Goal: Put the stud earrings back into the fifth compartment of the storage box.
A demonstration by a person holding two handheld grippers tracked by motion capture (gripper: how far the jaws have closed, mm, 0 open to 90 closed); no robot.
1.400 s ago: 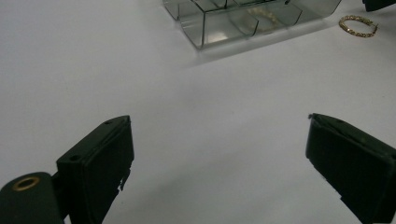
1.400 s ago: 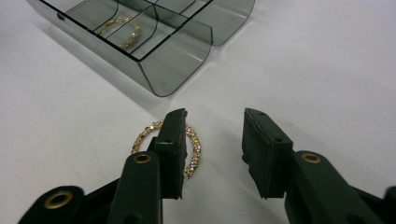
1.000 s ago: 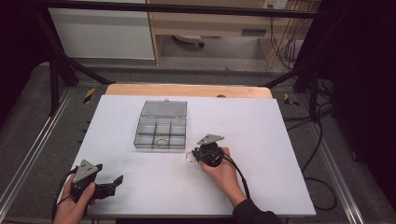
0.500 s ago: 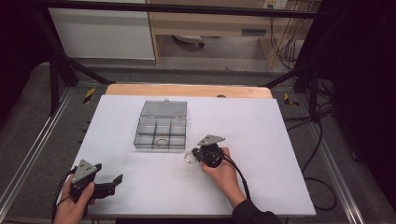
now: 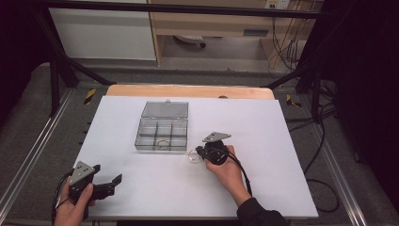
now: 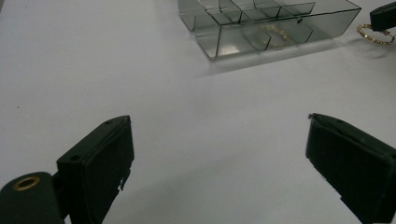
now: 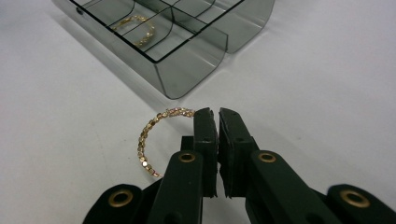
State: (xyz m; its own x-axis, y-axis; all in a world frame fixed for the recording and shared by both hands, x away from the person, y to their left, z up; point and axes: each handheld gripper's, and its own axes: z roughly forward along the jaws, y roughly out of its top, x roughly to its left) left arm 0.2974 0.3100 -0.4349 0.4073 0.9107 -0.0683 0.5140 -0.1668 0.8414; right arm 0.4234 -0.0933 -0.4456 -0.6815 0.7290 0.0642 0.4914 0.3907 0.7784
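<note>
**Right gripper pinches a gold bracelet beside the compartment box**

White tabletop (image 5: 282,141) fills the middle of the high view, with a wooden edge at its far side and dark floor around it. Near the table's centre sits a clear box (image 5: 161,134), lid tipped back at 12 o'clock; one front compartment holds a second bracelet (image 7: 135,29).

From the box, the right gripper (image 5: 199,153) lies at about 4 o'clock, just beside the front corner. In the right gripper view its jaws are pressed almost together, nipping the rim of a gold bracelet (image 7: 152,135). Most of the ring lies flat on the table at 9 o'clock of the jaw tips, close to the box wall but apart from it.

At 7 o'clock from the box, well apart, the left gripper (image 5: 113,181) rests near the table's front edge. Its jaws stand wide apart with bare table between them.
</note>
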